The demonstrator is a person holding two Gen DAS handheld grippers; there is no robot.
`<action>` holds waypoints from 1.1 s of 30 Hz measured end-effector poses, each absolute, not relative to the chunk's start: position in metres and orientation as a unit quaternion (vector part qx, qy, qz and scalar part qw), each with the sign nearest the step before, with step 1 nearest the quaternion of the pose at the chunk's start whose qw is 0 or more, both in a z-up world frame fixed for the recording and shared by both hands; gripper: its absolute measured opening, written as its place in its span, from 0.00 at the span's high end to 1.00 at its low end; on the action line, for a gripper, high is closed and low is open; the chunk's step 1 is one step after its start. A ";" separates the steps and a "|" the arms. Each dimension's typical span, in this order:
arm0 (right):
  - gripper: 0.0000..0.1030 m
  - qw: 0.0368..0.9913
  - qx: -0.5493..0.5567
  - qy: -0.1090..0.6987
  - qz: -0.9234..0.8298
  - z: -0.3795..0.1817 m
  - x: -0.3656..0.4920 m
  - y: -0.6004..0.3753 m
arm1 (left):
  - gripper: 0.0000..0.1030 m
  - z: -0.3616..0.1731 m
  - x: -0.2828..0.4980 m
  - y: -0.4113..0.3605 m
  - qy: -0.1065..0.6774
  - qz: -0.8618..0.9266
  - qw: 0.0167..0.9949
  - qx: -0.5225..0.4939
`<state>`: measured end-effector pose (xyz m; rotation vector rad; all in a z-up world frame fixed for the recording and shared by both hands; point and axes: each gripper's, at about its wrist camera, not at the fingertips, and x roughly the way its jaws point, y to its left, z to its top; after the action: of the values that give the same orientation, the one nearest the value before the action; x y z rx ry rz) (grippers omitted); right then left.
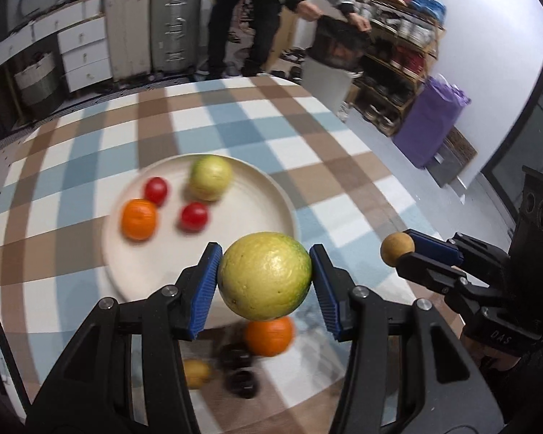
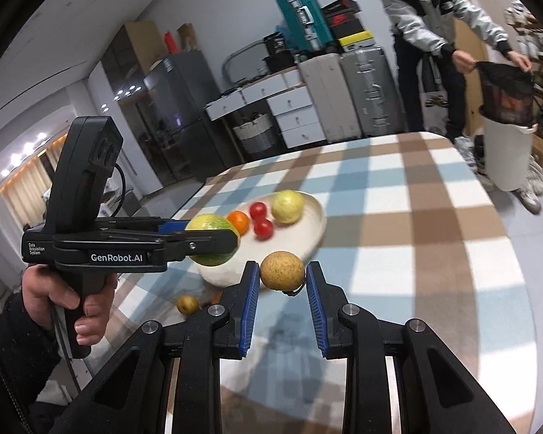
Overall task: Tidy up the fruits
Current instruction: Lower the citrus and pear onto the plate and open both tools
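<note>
My left gripper (image 1: pixel 266 276) is shut on a large yellow-green citrus fruit (image 1: pixel 265 275), held above the near rim of a cream plate (image 1: pixel 249 213). On the plate lie a pale green fruit (image 1: pixel 210 177), an orange (image 1: pixel 139 218) and two red tomatoes (image 1: pixel 156 190). My right gripper (image 2: pixel 282 273) is shut on a small brown round fruit (image 2: pixel 281 270), held just right of the plate (image 2: pixel 313 217). On the checked cloth below lie another orange (image 1: pixel 269 336), a small yellow fruit (image 1: pixel 196 372) and two dark fruits (image 1: pixel 239 370).
The table (image 2: pixel 434 217) has a blue, brown and white checked cloth. A person (image 2: pixel 427 36) stands beyond its far edge, handling a black bag over a white bin (image 2: pixel 506 152). Suitcases, drawers and a shoe rack (image 1: pixel 398 54) line the walls.
</note>
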<state>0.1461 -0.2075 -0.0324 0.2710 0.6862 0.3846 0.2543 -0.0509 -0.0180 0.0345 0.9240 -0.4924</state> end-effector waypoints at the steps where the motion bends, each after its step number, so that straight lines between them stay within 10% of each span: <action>1: 0.74 0.914 0.129 0.335 0.191 -0.032 0.154 -0.202 | 0.54 -0.016 0.259 -0.043 0.441 -0.229 0.868 0.015; 33: 0.72 0.879 0.109 0.412 0.216 -0.091 0.285 -0.148 | 0.54 -0.075 0.353 -0.018 0.492 -0.194 0.848 0.019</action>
<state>0.2849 -0.1476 -0.0912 0.2265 0.8592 0.4499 0.3529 -0.0184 -0.0749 0.0393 1.0375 -0.4095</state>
